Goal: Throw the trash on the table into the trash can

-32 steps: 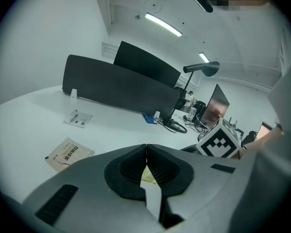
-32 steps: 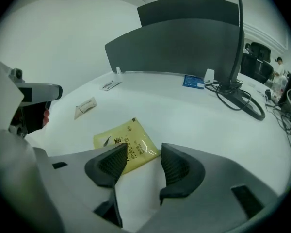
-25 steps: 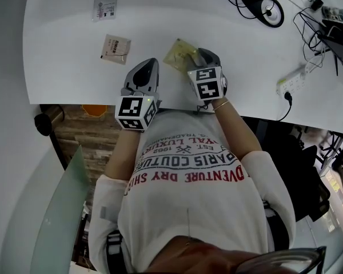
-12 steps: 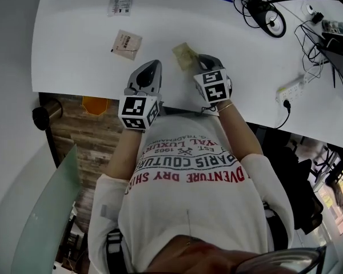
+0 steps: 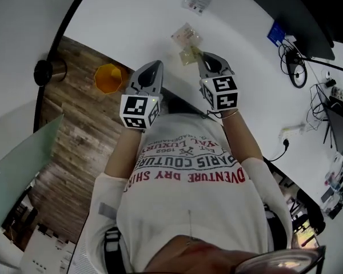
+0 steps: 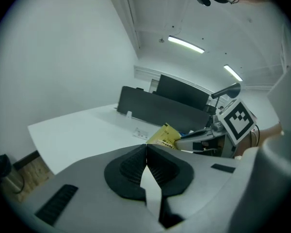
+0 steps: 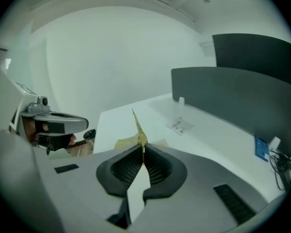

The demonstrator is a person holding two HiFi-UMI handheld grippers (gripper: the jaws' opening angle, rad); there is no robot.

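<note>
Pinching yellow wrapper (image 7: pixel 136 126) — right tool (image 7: pixel 142 148), print unreadable

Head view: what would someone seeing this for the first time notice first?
The right gripper, shut on a crinkled yellow wrapper, holds it above the white table near its edge. On the wooden floor at the picture's left stands a bright orange trash can, just left of the left gripper, which is shut and empty.
</note>
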